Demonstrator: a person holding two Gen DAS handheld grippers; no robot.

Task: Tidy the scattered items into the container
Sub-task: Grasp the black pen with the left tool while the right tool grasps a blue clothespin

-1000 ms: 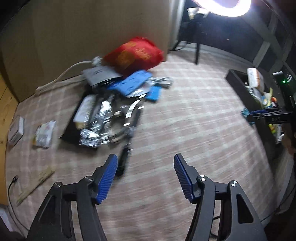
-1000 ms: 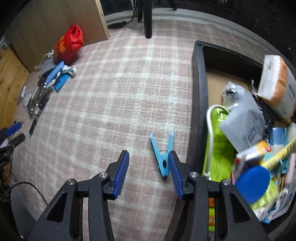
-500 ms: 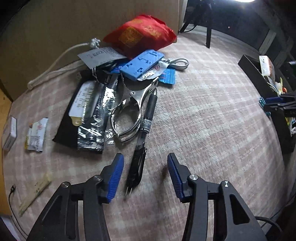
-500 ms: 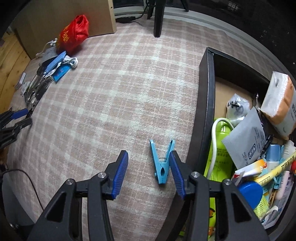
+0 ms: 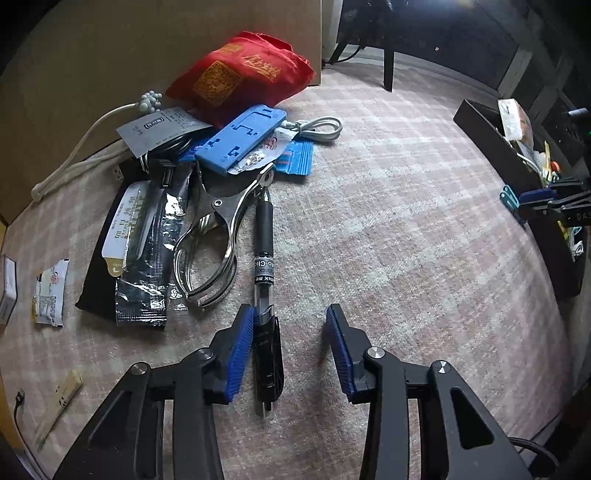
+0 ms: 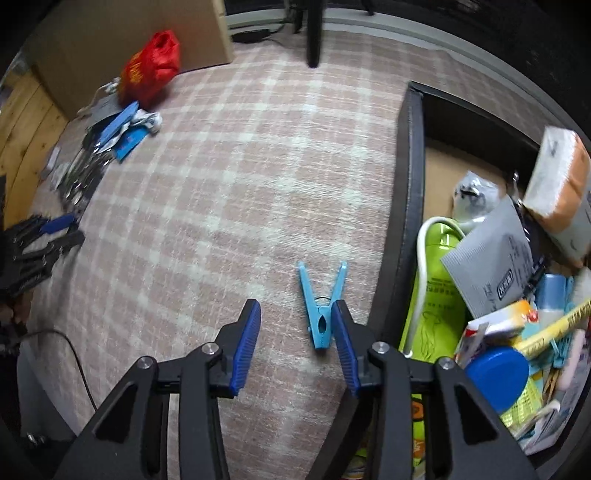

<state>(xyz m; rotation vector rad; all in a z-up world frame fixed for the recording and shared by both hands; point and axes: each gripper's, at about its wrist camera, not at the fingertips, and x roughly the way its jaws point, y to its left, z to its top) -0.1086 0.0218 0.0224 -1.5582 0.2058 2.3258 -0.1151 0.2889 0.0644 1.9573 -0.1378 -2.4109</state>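
Note:
In the left wrist view a black pen lies on the checked carpet, its cap end between my open left gripper's jaws, against the left pad. A metal clamp, foil packets, a blue plastic holder and a red bag lie beyond. In the right wrist view my open right gripper hovers by a light blue clothespin, which lies just inside the right pad, beside the black container full of items.
A white cable and a cardboard panel stand behind the pile. Small packets and a wooden stick lie at the left. A chair leg stands at the far edge. A black cable runs bottom left.
My left gripper has moved forward and down toward the pile until the pen's end lies between its jaws. My right gripper has shifted only slightly over the clothespin.

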